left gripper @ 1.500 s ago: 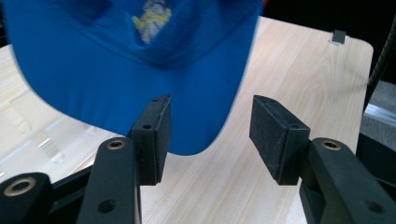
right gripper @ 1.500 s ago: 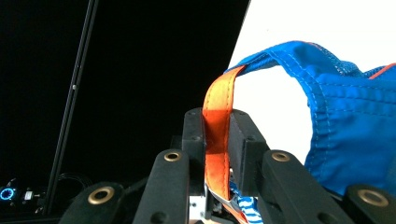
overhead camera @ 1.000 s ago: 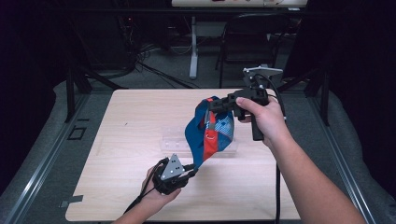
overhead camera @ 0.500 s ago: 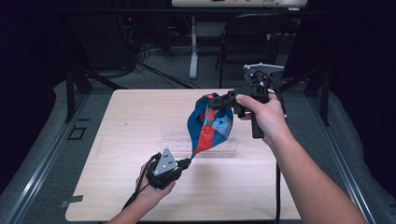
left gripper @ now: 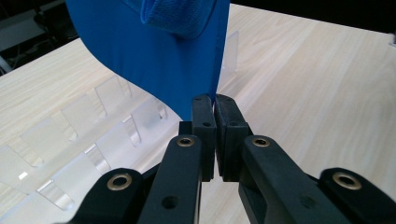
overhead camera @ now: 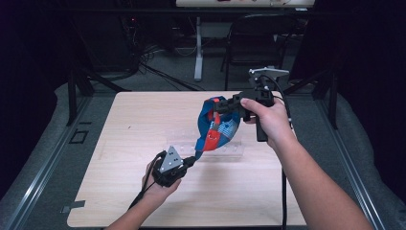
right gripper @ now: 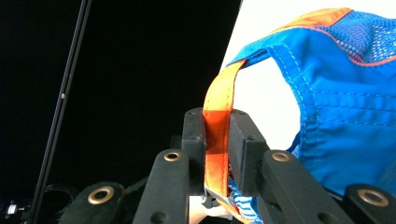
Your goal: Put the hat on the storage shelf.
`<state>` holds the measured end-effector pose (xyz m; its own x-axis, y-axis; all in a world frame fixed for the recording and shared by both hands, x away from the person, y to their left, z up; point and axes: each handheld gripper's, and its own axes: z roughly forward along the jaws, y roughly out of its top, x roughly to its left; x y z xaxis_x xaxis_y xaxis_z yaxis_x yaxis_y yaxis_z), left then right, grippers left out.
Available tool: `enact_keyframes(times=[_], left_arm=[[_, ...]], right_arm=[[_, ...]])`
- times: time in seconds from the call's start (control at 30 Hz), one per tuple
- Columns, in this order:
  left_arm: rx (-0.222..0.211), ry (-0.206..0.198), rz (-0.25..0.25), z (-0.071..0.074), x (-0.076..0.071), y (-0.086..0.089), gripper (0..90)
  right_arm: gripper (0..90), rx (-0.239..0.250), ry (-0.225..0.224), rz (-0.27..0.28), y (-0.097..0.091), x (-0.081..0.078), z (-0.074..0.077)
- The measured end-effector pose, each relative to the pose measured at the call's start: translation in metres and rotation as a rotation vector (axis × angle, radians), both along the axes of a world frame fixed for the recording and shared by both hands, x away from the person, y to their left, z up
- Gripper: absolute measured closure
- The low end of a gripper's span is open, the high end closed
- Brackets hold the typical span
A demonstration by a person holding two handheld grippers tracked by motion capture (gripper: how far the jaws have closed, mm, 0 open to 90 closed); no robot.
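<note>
Cap [overhead camera: 218,127] hangs btwn 2 grippers: right gripper [overhead camera: 221,106] clamps strap, left gripper [overhead camera: 194,158] pinches brim.

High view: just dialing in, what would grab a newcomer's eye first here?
The blue and orange cap, stretched in the air above the middle of the wooden table. The right gripper is shut on its orange strap at the top, and the left gripper, whose jaws have just closed, pinches the cap's blue lower edge near the table's front. Under the cap lies a clear plastic rack.
</note>
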<state>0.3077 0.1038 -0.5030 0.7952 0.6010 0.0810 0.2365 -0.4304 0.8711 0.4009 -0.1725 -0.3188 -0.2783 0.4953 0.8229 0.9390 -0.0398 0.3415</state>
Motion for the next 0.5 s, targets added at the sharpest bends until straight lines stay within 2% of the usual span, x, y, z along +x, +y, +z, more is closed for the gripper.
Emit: enact_keyframes(times=[0.17, 0.5], left_arm=[[-0.007, 0.002, 0.006, -0.002, 0.009, 0.000, 88.1], [0.002, 0.000, 0.016, -0.006, 0.019, -0.002, 88.2]], right_arm=[[77.9, -0.012, 0.009, -0.009, -0.001, 0.006, -0.006], [78.0, -0.017, 0.026, -0.018, 0.000, 0.014, -0.017]])
